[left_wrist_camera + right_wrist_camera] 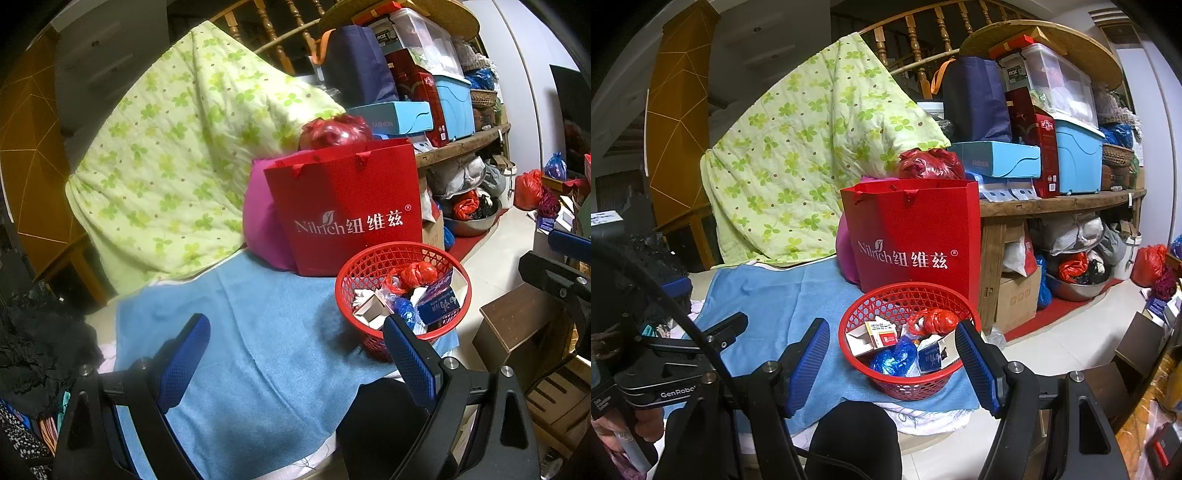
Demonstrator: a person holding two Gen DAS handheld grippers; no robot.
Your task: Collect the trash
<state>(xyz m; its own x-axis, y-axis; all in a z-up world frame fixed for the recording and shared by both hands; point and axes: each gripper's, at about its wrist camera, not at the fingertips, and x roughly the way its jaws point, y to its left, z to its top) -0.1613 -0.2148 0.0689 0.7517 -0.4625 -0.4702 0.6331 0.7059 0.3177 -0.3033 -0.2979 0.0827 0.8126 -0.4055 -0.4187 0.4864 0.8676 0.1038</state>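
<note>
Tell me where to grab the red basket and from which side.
Grip the red basket by its near rim, coming from above with one finger inside and one outside. The thin upright lattice wall suits a pinch, and the right gripper, open, already faces that edge; the trash sits below rim level there.

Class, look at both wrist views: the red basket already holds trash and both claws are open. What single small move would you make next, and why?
Probably ease the right claw forward and close on the near rim of the red basket. Its open fingers already frame the basket, which holds boxes and wrappers, while the blue towel shows no loose trash. The left claw is open too, beside it.
</note>
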